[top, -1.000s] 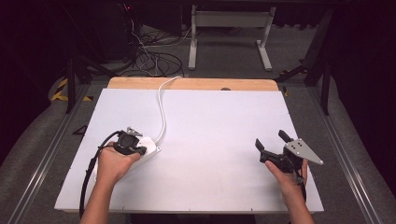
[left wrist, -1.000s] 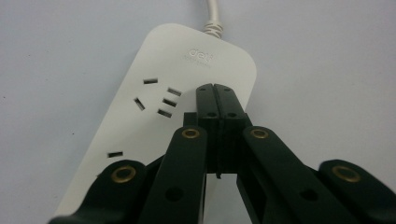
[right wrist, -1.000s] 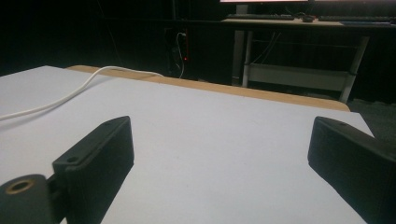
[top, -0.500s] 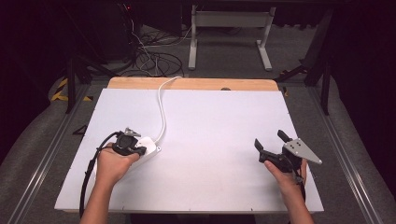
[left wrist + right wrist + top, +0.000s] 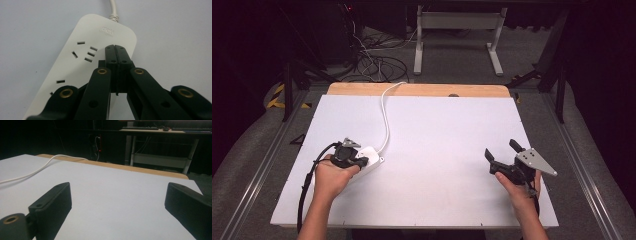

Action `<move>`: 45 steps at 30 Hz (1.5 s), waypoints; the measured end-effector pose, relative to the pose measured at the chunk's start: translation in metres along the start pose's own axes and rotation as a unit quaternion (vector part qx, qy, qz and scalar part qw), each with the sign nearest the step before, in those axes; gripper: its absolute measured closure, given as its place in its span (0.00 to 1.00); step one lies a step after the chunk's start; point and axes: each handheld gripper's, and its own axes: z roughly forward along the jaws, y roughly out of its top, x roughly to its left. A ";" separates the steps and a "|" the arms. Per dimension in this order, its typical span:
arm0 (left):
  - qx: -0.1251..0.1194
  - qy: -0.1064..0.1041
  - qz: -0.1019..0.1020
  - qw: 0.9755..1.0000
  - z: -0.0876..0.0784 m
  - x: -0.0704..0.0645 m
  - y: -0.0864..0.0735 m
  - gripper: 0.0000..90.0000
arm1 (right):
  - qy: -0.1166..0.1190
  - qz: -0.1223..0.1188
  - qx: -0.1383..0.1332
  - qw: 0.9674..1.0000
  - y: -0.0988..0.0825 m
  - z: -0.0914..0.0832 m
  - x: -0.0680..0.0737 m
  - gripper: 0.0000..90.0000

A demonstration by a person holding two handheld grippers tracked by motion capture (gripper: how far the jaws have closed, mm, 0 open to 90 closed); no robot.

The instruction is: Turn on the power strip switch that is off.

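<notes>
Hardly anything has changed since a second ago: both hands sit in the same spots on the white table (image 5: 432,130), the strip has not shifted, and the right gripper (image 5: 503,153) has moved at most a trace.

From above, the left gripper (image 5: 362,161) rests at the table's near left, on the near end of a white power strip (image 5: 371,156). The strip's cord (image 5: 385,112) curves away toward the far wooden edge (image 5: 417,90) and drops off it. The right gripper is held at the near right, well apart from the strip, a grey plate (image 5: 536,161) on top.

The left gripper view gives what the high view cannot: the left gripper (image 5: 116,50) has its jaws pressed together with nothing between them, tips over the strip (image 5: 82,57) beside a group of socket slots (image 5: 86,51), near the cord end (image 5: 113,10). Whether the tips touch the strip I cannot tell.

The right gripper view shows the right gripper (image 5: 117,195) with jaws wide apart over bare table (image 5: 112,202), with the cord (image 5: 37,171) lying far off to the left.
</notes>
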 end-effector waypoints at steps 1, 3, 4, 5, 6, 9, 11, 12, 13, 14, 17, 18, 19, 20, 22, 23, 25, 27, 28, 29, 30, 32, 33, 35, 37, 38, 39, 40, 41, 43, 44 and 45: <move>-0.004 -0.006 0.001 1.000 0.000 0.002 -0.001 1.00 | 0.000 0.000 0.000 1.000 0.000 0.000 0.000 0.08; -0.019 -0.016 0.000 1.000 -0.001 0.006 -0.006 1.00 | 0.000 0.000 0.000 1.000 0.000 0.000 0.000 0.08; -0.032 -0.031 -0.005 0.999 -0.002 0.007 -0.008 1.00 | -0.001 0.001 0.001 1.000 0.000 0.000 0.000 0.08; -0.041 -0.039 -0.003 0.998 -0.002 0.008 -0.010 1.00 | -0.001 0.001 0.001 1.000 -0.001 0.001 0.000 0.08; -0.061 -0.043 -0.006 0.997 -0.002 0.010 -0.013 1.00 | -0.001 0.001 0.001 1.000 -0.001 0.001 0.000 0.08; -0.122 -0.041 -0.016 0.991 -0.006 0.015 -0.022 1.00 | -0.001 0.005 0.001 1.000 -0.001 0.001 -0.001 0.08; -0.152 -0.034 -0.016 0.988 -0.010 0.015 -0.026 1.00 | -0.001 0.003 0.001 1.000 -0.001 0.001 -0.002 0.08; -0.161 -0.029 -0.012 0.986 -0.012 0.016 -0.028 1.00 | -0.003 0.005 0.002 1.000 -0.002 0.000 -0.002 0.08; -0.172 -0.025 -0.014 0.985 -0.013 0.015 -0.030 1.00 | -0.004 0.006 0.002 1.000 -0.002 0.001 -0.002 0.08; -0.183 -0.018 -0.015 0.983 -0.015 0.016 -0.032 1.00 | -0.003 0.004 0.002 1.000 -0.002 0.001 -0.003 0.08; -0.216 -0.011 -0.016 0.976 -0.023 0.016 -0.036 1.00 | -0.003 0.004 0.003 1.000 -0.002 0.001 -0.002 0.08; -0.224 -0.006 -0.010 0.975 -0.026 0.015 -0.037 1.00 | -0.003 0.004 0.002 1.000 -0.002 0.001 -0.001 0.08; -0.232 -0.003 -0.010 0.973 -0.028 0.014 -0.038 1.00 | -0.002 0.003 0.002 1.000 -0.001 0.001 -0.001 0.08; -0.237 -0.002 -0.011 0.971 -0.029 0.013 -0.040 1.00 | -0.002 0.002 0.002 1.000 -0.001 0.001 0.000 0.08; -0.249 0.005 -0.011 0.968 -0.031 0.012 -0.042 1.00 | 0.000 0.000 0.003 1.000 -0.001 0.001 0.000 0.08; -0.257 0.005 -0.013 0.966 -0.032 0.013 -0.042 1.00 | 0.000 -0.001 0.003 1.000 -0.002 0.001 0.001 0.08; -0.270 0.009 -0.016 0.963 -0.034 0.012 -0.044 1.00 | 0.001 -0.002 0.005 1.000 -0.002 0.002 0.001 0.08; -0.277 0.018 -0.012 0.961 -0.036 0.012 -0.046 1.00 | 0.002 -0.003 0.005 1.000 -0.002 0.002 0.002 0.08; -0.281 0.024 -0.012 0.959 -0.036 0.012 -0.047 1.00 | 0.002 -0.004 0.005 1.000 -0.002 0.003 0.001 0.08; -0.286 0.028 -0.009 0.958 -0.037 0.013 -0.048 1.00 | 0.002 -0.003 0.007 1.000 -0.002 0.003 0.002 0.08; -0.294 0.038 -0.009 0.955 -0.036 0.013 -0.050 1.00 | 0.003 -0.005 0.007 1.000 -0.002 0.004 0.001 0.09; -0.298 0.055 -0.005 0.953 -0.037 0.014 -0.054 1.00 | 0.004 -0.004 0.008 1.000 -0.003 0.005 0.002 0.09; -0.304 0.060 -0.006 0.951 -0.038 0.015 -0.055 1.00 | 0.005 -0.003 0.009 1.000 -0.003 0.006 0.002 0.09; -0.318 0.072 -0.007 0.945 -0.042 0.016 -0.057 1.00 | 0.006 -0.003 0.010 1.000 -0.003 0.007 0.003 0.09; -0.331 0.081 -0.010 0.940 -0.046 0.016 -0.060 1.00 | 0.008 -0.006 0.009 1.000 -0.002 0.007 0.005 0.09; -0.337 0.087 -0.012 0.937 -0.047 0.015 -0.061 1.00 | 0.008 -0.006 0.010 1.000 -0.002 0.007 0.005 0.09; -0.345 0.090 -0.014 0.934 -0.049 0.015 -0.062 1.00 | 0.009 -0.006 0.010 1.000 -0.002 0.007 0.006 0.09; -0.350 0.095 -0.016 0.932 -0.050 0.015 -0.063 1.00 | 0.009 -0.006 0.009 1.000 -0.002 0.008 0.006 0.09; -0.353 0.096 -0.016 0.930 -0.051 0.014 -0.063 1.00 | 0.010 -0.005 0.010 1.000 -0.002 0.008 0.006 0.09; -0.362 0.109 -0.015 0.925 -0.052 0.014 -0.065 0.99 | 0.010 -0.005 0.010 1.000 -0.002 0.008 0.005 0.09; -0.367 0.112 -0.015 0.923 -0.053 0.015 -0.066 0.95 | 0.010 -0.005 0.010 1.000 -0.002 0.008 0.005 0.09; -0.376 0.117 -0.018 0.919 -0.053 0.015 -0.066 0.92 | 0.009 -0.004 0.011 1.000 -0.002 0.008 0.005 0.09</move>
